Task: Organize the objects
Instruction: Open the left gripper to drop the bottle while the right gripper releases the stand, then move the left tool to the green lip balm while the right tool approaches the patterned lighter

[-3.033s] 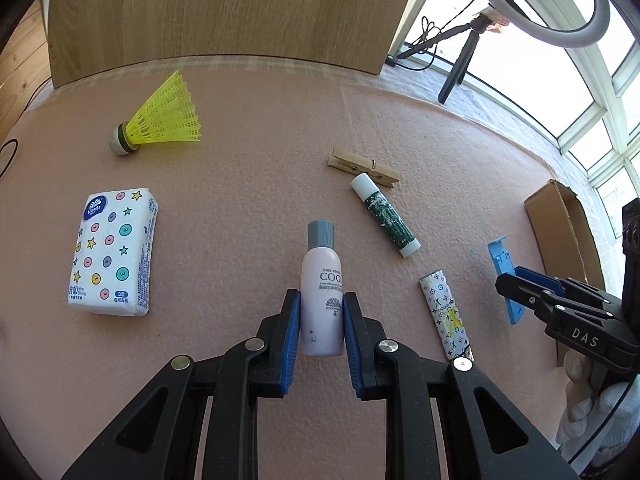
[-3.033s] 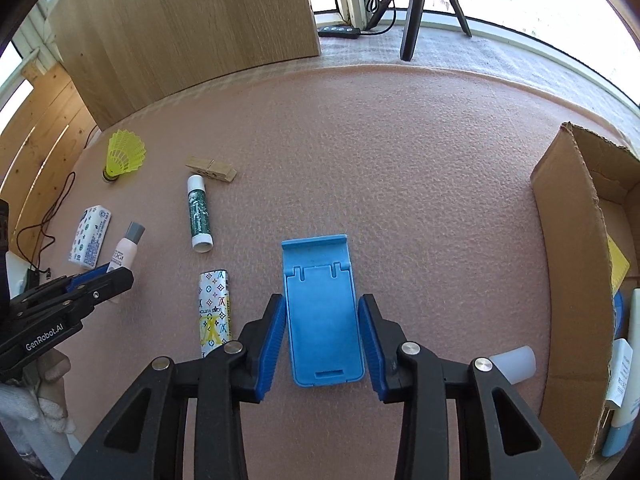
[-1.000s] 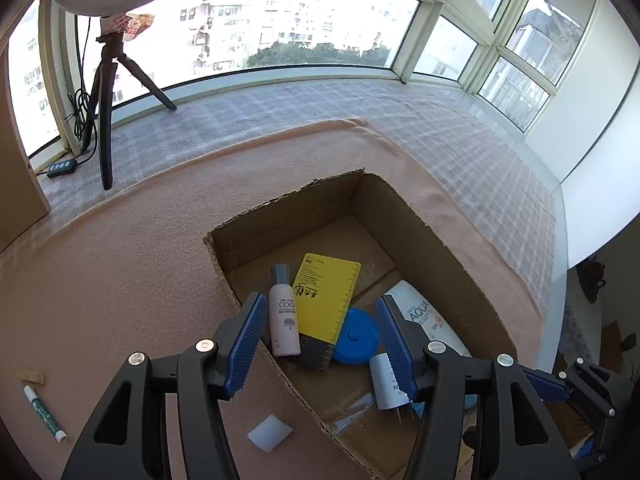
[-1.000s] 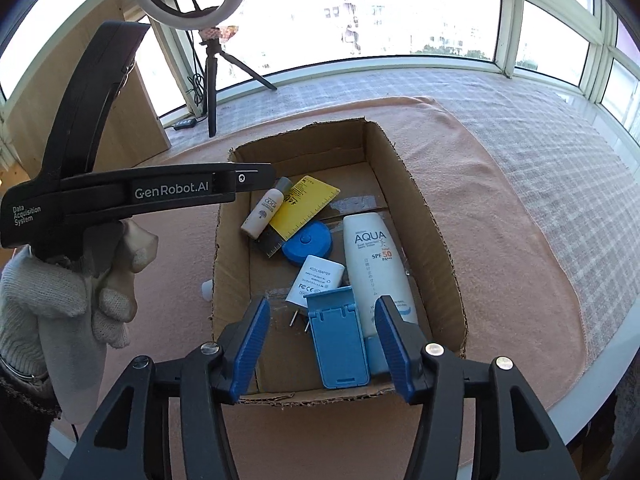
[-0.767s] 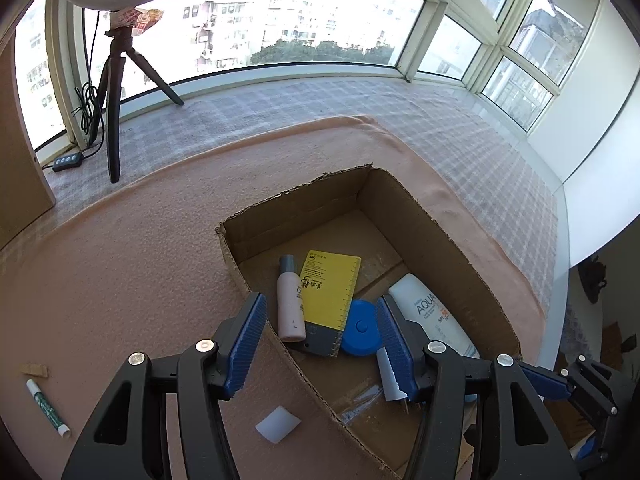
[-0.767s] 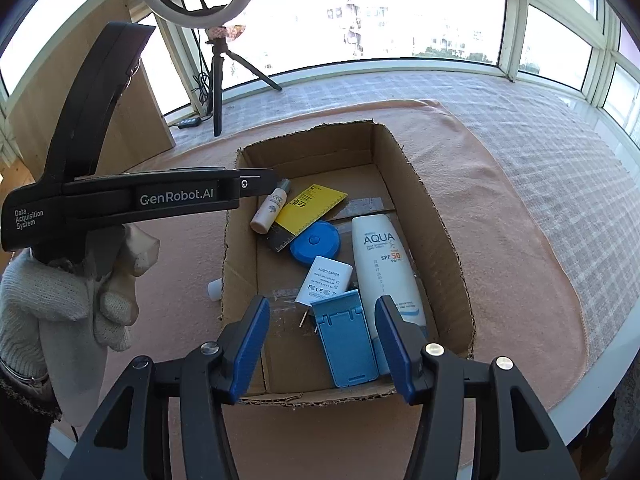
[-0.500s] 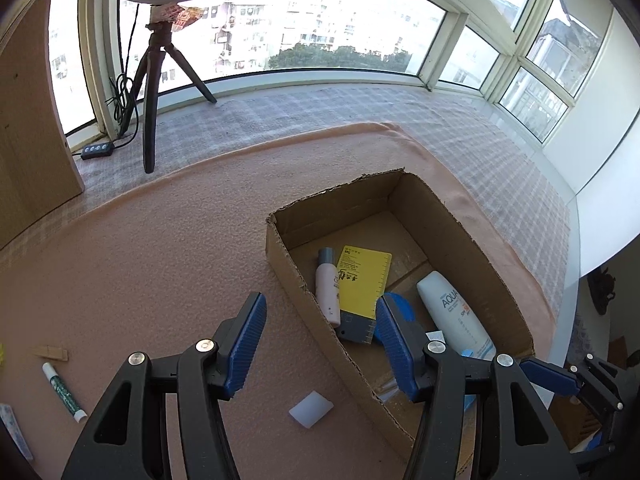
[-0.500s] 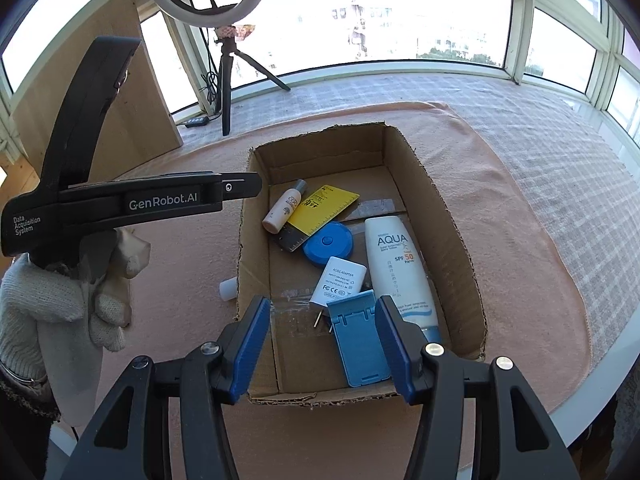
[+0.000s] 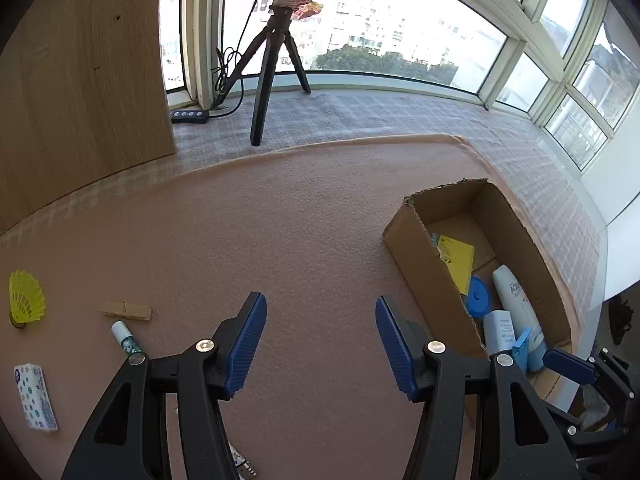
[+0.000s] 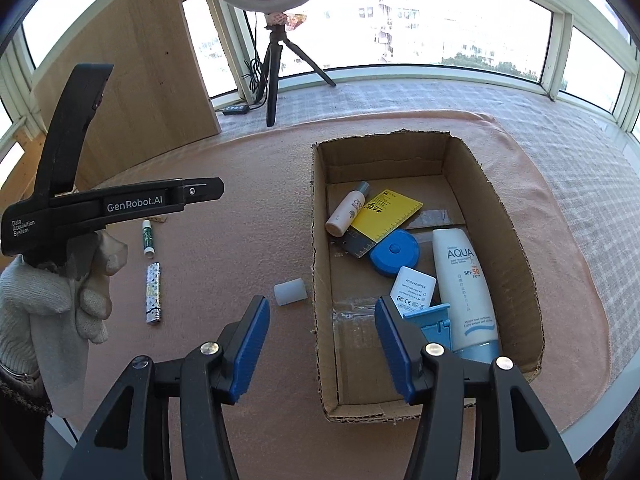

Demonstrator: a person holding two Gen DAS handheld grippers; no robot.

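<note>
A cardboard box (image 10: 516, 240) holds a small white bottle (image 10: 347, 210), a yellow ruler card (image 10: 386, 216), a blue tape measure (image 10: 394, 254), a white adapter (image 10: 414, 290), an AQUA tube (image 10: 464, 288) and a blue phone stand (image 10: 434, 320). My right gripper (image 10: 320, 312) hangs open above the box's near left wall, holding nothing. My left gripper (image 9: 320, 320) is open over bare pink mat, left of the box (image 9: 424, 264). On the mat lie a white cap (image 10: 291, 291), a patterned lighter (image 10: 153, 292), a green stick (image 10: 147, 238), a clothespin (image 9: 126, 311), a yellow shuttlecock (image 9: 26, 298) and a tissue pack (image 9: 36, 396).
A ring light on a black tripod (image 9: 272, 80) stands behind the mat, beside a power strip (image 9: 190, 116). A wooden board (image 9: 80, 80) leans at the back left. The table's edge runs close to the box's right side. A gloved hand (image 10: 48, 300) holds the left gripper.
Since three seconds ago the bottle and the blue stand have left my grippers and lie in the box. Over the last second my left gripper swung left off the box; the right drifted slightly left.
</note>
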